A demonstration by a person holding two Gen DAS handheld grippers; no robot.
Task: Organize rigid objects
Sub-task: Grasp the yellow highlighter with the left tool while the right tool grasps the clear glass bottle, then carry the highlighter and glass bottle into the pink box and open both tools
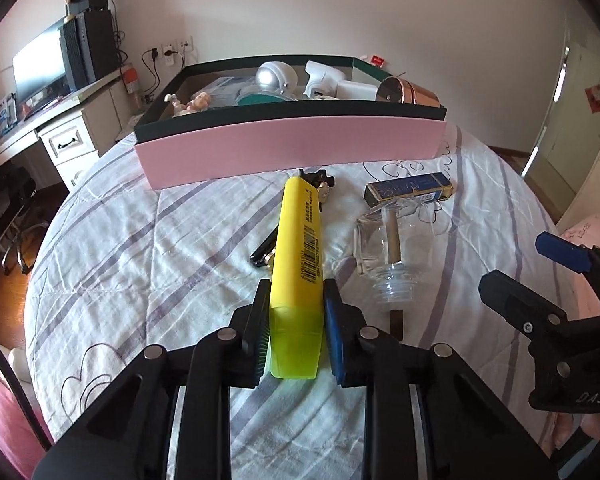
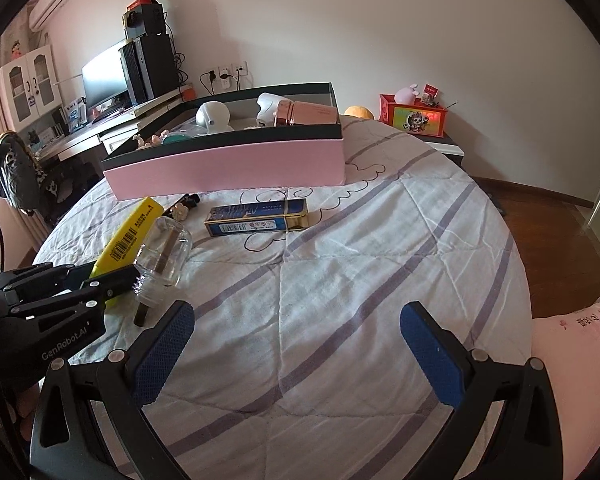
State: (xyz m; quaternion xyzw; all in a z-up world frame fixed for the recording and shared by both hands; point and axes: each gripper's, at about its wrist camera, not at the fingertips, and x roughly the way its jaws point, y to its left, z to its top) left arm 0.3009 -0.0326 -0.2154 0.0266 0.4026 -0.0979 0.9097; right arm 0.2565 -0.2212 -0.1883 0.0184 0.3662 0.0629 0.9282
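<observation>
My left gripper [image 1: 295,300] is shut on the near end of a long yellow box [image 1: 298,236] with a barcode, which points toward the pink box [image 1: 292,148]. The yellow box also shows in the right wrist view [image 2: 128,236], held by the left gripper [image 2: 100,282]. A clear glass jar [image 1: 388,248] lies on its side just right of it, also seen in the right wrist view [image 2: 164,256]. A blue-and-gold carton [image 2: 256,216] lies behind the jar. My right gripper [image 2: 298,340] is open and empty above the bedspread.
The pink box [image 2: 228,164] with dark rim holds white gadgets, a copper cylinder [image 2: 304,114] and small figures. A black item [image 1: 316,184] lies under the yellow box. The striped bedspread [image 2: 360,280] drops off at right; a desk [image 1: 60,120] stands left.
</observation>
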